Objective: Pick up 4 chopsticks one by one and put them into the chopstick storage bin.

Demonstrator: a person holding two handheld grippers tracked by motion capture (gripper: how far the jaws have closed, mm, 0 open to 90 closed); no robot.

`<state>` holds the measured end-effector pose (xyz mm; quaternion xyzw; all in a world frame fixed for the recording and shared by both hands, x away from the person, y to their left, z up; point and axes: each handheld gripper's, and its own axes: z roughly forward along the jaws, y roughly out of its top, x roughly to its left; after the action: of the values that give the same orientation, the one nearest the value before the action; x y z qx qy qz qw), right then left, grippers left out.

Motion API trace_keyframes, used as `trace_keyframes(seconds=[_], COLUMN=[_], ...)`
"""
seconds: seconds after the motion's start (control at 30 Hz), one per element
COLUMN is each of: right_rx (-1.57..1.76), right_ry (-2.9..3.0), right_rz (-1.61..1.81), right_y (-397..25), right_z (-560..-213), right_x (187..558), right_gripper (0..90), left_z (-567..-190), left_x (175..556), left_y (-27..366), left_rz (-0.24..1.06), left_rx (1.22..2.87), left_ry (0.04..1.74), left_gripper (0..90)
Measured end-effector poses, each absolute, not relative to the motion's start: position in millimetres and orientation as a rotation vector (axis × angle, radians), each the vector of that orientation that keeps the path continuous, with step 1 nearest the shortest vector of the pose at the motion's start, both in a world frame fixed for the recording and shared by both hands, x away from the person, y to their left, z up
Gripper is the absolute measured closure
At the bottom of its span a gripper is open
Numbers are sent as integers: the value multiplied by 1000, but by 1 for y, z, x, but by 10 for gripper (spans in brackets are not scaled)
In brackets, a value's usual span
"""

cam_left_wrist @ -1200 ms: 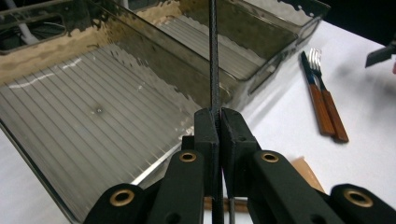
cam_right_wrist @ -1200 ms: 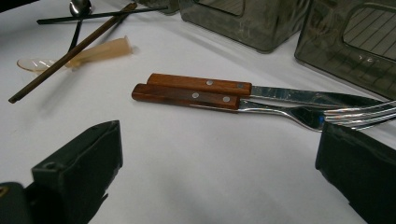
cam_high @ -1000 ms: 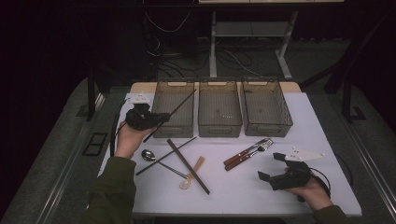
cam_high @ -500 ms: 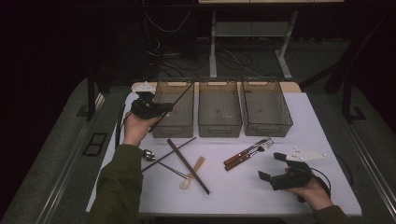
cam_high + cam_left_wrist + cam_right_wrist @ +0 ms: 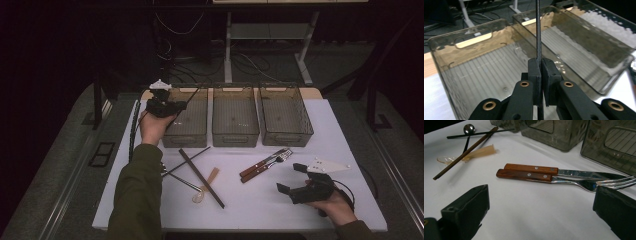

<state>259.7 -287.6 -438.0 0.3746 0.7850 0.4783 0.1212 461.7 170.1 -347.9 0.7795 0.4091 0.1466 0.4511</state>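
Pinched between the closed fingers [image 5: 534, 75] of the left gripper [image 5: 541, 72], the black chopstick [image 5: 538, 32] stands over the left bin [image 5: 474, 72], so lower its tip inside before releasing, while the right gripper [image 5: 299, 181] waits open near the fork [image 5: 584, 182].

High view: dim, room black past the white table [image 5: 300, 210], which takes the only light, from overhead; shadows short and soft. Grainy and soft, small items smeared. Left gripper view: brighter, glare patches on the clear bin [image 5: 486, 65] walls, far background out of focus. Right gripper view: even light, specular glints on the knife blade [image 5: 584, 173], near jaws slightly blurred.
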Motion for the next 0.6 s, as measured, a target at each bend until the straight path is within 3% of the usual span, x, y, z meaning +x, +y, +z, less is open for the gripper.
trace_keyframes(seconds=[0.6], right_rx=[1093], right_ry=[2296], right_rz=[1404], right_y=[-288], right_z=[-438], right_x=[260], right_gripper=[9], left_z=[-374], left_x=[481], left_y=[175], left_rz=[417], left_rx=[1966], left_ry=[1117], left_gripper=[848])
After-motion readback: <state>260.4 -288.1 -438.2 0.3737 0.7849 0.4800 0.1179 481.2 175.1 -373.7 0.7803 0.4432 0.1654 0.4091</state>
